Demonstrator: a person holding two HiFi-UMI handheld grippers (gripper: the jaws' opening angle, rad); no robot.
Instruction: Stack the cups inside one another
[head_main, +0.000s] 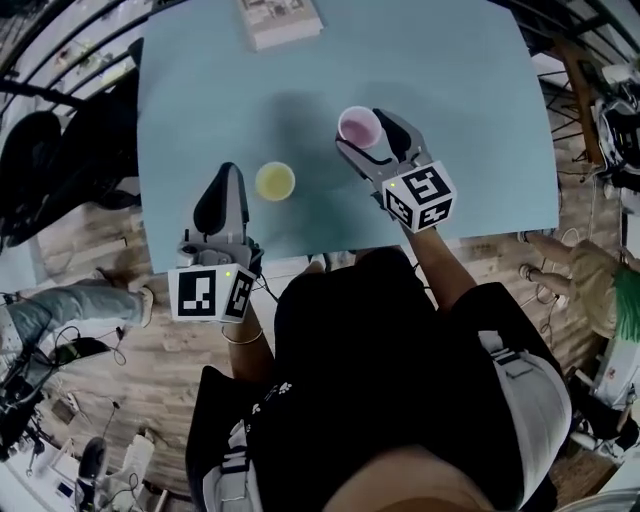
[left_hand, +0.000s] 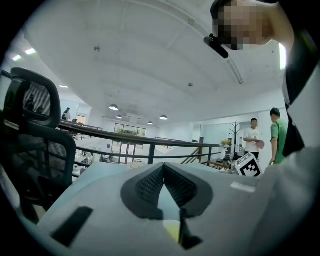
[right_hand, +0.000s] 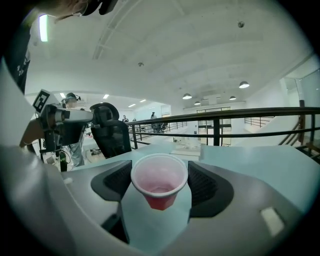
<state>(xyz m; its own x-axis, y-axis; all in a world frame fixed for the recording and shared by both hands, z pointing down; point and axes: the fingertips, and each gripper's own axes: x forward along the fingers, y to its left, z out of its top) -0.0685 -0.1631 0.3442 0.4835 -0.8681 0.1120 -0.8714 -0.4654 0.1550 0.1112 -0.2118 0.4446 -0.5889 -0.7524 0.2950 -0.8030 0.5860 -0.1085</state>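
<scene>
Pink cup (right_hand: 159, 181) empty, in right tongs (right_hand: 160, 175)

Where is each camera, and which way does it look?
Head view: on the person's head, facing down at the table, yellow cup and pink cup; shows left gripper, right gripper, arms, black top.
Left gripper view: on the left gripper, facing along its shut jaws, up toward the ceiling; black top shows at right.
Right gripper view: on the right gripper, facing along jaws gripping the pink cup; black top shows upper left.
Shared: head and right gripper views show the pink cup.
</scene>
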